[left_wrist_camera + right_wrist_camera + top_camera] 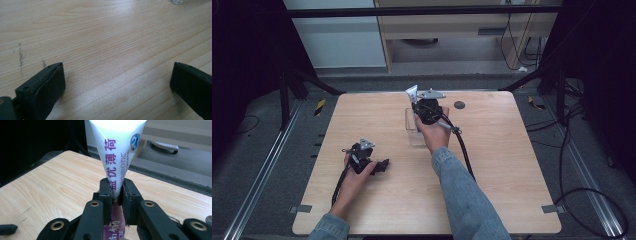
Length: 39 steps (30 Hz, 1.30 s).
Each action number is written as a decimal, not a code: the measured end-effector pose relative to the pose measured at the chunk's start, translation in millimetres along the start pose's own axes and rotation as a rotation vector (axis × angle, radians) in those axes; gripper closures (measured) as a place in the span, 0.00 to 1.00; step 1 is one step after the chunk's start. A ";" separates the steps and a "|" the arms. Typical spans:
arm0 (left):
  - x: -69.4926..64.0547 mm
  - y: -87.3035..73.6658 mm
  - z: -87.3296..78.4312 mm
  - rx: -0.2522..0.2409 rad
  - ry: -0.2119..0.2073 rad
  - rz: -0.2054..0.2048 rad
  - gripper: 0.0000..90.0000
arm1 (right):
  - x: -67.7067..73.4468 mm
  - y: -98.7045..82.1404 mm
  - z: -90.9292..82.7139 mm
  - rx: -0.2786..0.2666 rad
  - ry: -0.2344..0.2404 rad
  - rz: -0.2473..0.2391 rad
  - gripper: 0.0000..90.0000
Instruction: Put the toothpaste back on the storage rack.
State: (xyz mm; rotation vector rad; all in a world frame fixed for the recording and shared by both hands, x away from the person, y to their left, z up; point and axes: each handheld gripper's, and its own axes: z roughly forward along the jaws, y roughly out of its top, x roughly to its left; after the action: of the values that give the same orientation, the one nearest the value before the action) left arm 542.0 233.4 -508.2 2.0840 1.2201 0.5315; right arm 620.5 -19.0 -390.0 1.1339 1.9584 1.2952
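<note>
My right gripper [116,186] is shut on a white tube [117,150] printed with purple characters and the word PROBIOTIC. The tube's flat wide end points up and away from the jaws, and its purple lower part hangs below the pads. In the high view the tube [411,93] stands upright over a clear plastic container [414,131] near the table's far middle, held there by the right gripper [421,107]. My left gripper [383,165] rests low on the table at the left. Its jaws stand wide apart over bare wood [117,65].
The light wooden table [502,165] has a small dark round disc [459,105] near its far edge, right of the container. A corner of the clear container [178,1] shows at the top right of the left gripper view. Cables trail from both grippers toward the person.
</note>
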 end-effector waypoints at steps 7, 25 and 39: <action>-0.1 0.0 0.1 -0.001 0.000 -0.002 0.00 | -0.4 -5.7 0.3 0.021 0.002 0.002 0.89; -0.2 0.0 0.1 -0.001 0.000 -0.002 0.00 | -2.1 -13.9 -1.4 0.057 0.010 -0.007 0.89; -0.2 0.0 0.1 -0.002 0.000 -0.002 0.00 | -0.6 -16.6 1.4 0.082 0.027 -0.007 0.89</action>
State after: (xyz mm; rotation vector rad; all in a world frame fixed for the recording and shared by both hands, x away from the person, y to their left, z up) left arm 542.0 233.2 -508.3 2.0811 1.2215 0.5315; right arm 616.0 -22.0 -405.7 1.1530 2.0501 1.2422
